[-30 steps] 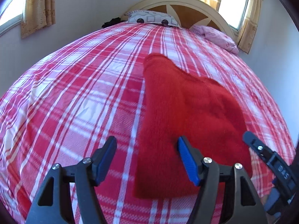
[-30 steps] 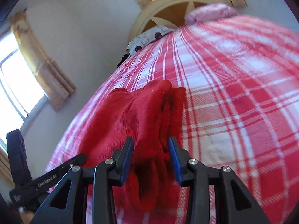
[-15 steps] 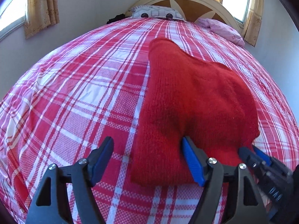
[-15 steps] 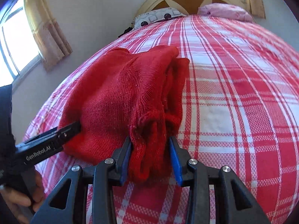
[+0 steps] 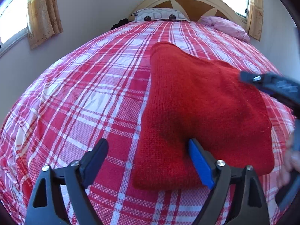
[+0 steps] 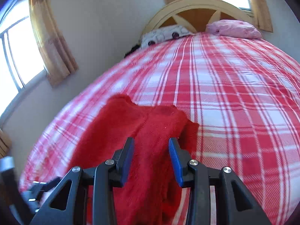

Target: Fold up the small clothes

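Lying folded on the plaid bed (image 5: 78,101), the red knit garment (image 5: 202,108) looks soft and limp; left gripper (image 5: 150,161) opening, unpinched; right gripper (image 6: 151,159) narrow, bunching an edge, the best hold.

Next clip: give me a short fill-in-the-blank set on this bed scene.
1. The knit garment lying on the bed is ____ in colour.
2. The bedspread has a red and white ____ pattern.
3. The pillow on the right by the headboard is ____.
4. The right gripper has ____ fabric between its jaws.

Missing words: red; plaid; pink; red
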Demonstrator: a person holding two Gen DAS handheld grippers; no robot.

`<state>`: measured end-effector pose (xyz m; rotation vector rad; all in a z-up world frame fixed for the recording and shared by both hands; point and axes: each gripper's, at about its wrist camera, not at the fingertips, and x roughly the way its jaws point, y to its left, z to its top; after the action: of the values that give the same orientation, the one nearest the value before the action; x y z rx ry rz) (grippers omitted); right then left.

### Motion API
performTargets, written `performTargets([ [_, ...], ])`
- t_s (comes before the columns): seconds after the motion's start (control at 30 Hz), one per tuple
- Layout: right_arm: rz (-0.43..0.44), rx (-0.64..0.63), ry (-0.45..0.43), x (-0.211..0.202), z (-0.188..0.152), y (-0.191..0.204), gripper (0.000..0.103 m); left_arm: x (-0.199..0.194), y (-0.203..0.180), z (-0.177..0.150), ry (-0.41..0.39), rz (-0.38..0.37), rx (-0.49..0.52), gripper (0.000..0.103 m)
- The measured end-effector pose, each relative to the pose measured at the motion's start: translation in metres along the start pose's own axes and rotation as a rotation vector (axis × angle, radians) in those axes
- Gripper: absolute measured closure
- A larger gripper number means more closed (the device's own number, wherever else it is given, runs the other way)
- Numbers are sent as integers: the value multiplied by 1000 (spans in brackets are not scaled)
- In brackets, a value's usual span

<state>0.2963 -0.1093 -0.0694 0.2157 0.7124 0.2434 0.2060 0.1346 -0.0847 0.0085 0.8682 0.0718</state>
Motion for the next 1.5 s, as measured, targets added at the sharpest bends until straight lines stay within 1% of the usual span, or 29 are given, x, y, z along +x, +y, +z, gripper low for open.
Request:
performTargets([
  [0.03, -27, -7, 32, 14, -2, -1, 64, 0, -1, -1, -4, 8, 6, 9],
  [0.07, -63, -9, 74, 30, -6, -4, 62, 0, -2, -1, -8, 12, 13, 8],
  [0.1, -61, 15, 75, 37, -8, -10, 52, 1, -3, -1, -11, 16, 20, 8],
  [0.17, -42, 119, 78, 40, -6, -31, 50, 2, -3, 0, -14, 20, 22, 4],
  [0.2, -35, 135, 82, 41, -4, -35, 50, 4, -3, 1, -12, 27, 18, 2],
  [0.23, -43, 122, 85, 43, -4, -34, 50, 5, -2, 1, -11, 31, 11, 0],
  [0.33, -73, 78, 91, 41, -2, -29, 49, 6, 1, 1, 3, 24, -17, 0],
  [0.4, -64, 109, 97, 30, -5, -31, 47, 2, 5, 0, 8, 15, -28, 0],
  [0.47, -45, 139, 81, 10, -12, -29, 47, -5, 7, -2, -4, 14, -32, 0],
  [0.6, 11, 86, 20, -33, -32, -11, 46, -28, 9, -6, -88, 22, -30, 0],
  [0.63, 26, 61, 15, -43, -40, -3, 45, -31, 8, -6, -103, 20, -26, 0],
  [0.67, 28, 43, 19, -46, -45, 2, 40, -30, 6, -6, -105, 20, -14, 0],
  [0.7, 26, 21, 32, -48, -51, 8, 36, -26, 3, -6, -81, 34, 0, 0],
  [0.8, -22, -25, 113, -38, -73, 19, 36, -5, -3, -6, 21, 84, 32, 0],
  [0.83, -39, -21, 147, -33, -81, 19, 36, -5, -3, -8, 17, 81, 26, 0],
  [0.87, -42, -7, 159, -30, -88, 18, 35, -7, -2, -9, 10, 79, 21, 0],
  [0.9, -43, -5, 129, -36, -91, 18, 35, -11, -1, -11, 12, 75, 18, 0],
  [0.97, -57, -11, 133, -44, -95, 20, 35, -17, 0, -14, 13, 69, 26, 0],
  [1.03, -60, 3, 131, -55, -98, 19, 35, -30, 0, -18, -12, 81, 37, 0],
  [1.17, -42, 55, 40, -92, -106, 21, 35, -54, -1, -29, -59, 83, 57, 0],
  [1.23, -49, 52, 20, -103, -110, 26, 33, -63, 0, -36, -74, 83, 53, 0],
  [1.27, -56, 44, 22, -108, -112, 29, 33, -68, 1, -41, -78, 80, 47, 0],
  [1.33, -66, 29, 42, -114, -118, 35, 33, -72, 2, -49, -63, 70, 50, 0],
  [1.37, -70, 24, 47, -116, -120, 37, 33, -71, 2, -54, -43, 70, 63, 0],
  [1.5, -121, -46, 45, -131, -133, 49, 33, -69, -1, -77, 45, 101, 116, 0],
])
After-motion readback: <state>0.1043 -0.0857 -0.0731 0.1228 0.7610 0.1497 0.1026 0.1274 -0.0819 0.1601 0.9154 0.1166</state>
